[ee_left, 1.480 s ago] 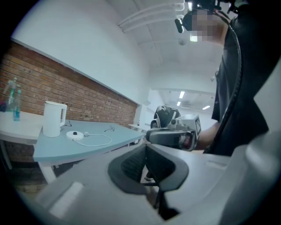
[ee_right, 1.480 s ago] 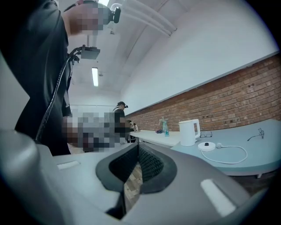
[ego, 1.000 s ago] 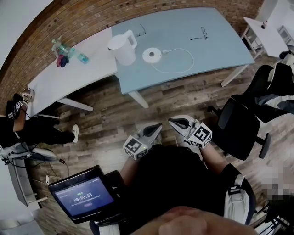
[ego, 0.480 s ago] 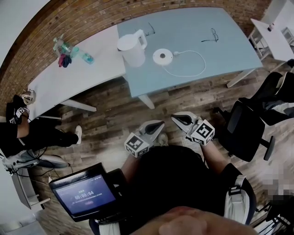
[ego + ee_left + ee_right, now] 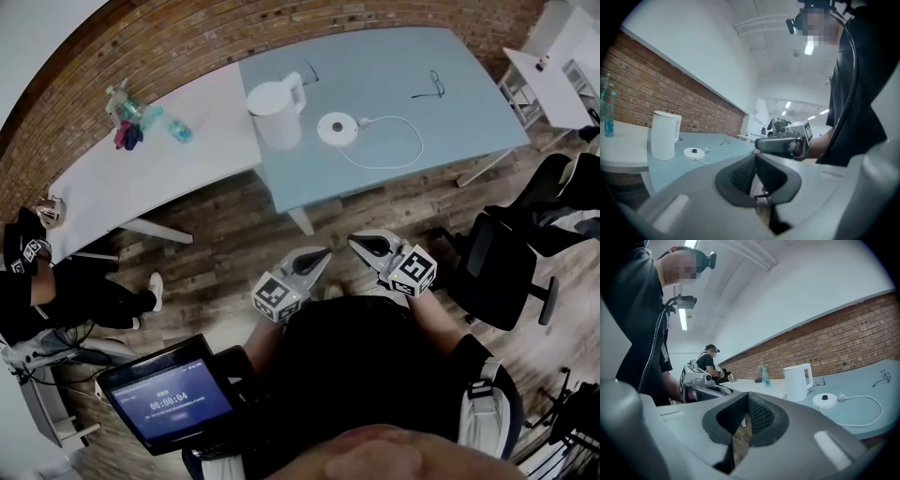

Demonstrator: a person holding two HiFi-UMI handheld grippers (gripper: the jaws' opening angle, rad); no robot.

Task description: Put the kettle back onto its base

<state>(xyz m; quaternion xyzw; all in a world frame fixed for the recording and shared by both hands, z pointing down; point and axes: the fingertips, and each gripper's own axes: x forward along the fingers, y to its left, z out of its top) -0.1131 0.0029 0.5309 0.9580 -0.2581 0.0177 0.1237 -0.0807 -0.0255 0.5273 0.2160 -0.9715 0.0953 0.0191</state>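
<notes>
A white kettle [image 5: 277, 112] stands on the light-blue table [image 5: 394, 56], just left of its round white base [image 5: 337, 128]. The base's cord [image 5: 398, 150] loops off to the right. Both grippers hang over the wooden floor, well short of the table, and point toward it. My left gripper [image 5: 319, 255] is shut with nothing in it, and so is my right gripper [image 5: 359, 246]. The left gripper view has the kettle [image 5: 664, 135] and base [image 5: 694, 152] far off beyond its closed jaws. In the right gripper view the kettle [image 5: 797, 382] and base [image 5: 825, 400] stand ahead to the right.
A white table [image 5: 112, 178] with bottles [image 5: 141, 117] adjoins on the left. Two pairs of glasses [image 5: 429, 84] lie on the blue table. A black office chair [image 5: 497, 262] stands to the right, a seated person [image 5: 37, 272] to the left. A timer screen [image 5: 169, 398] sits below.
The tables, kettle and base have slid down and right in the head view as I come closer. Both grippers keep the same closed pose side by side.
</notes>
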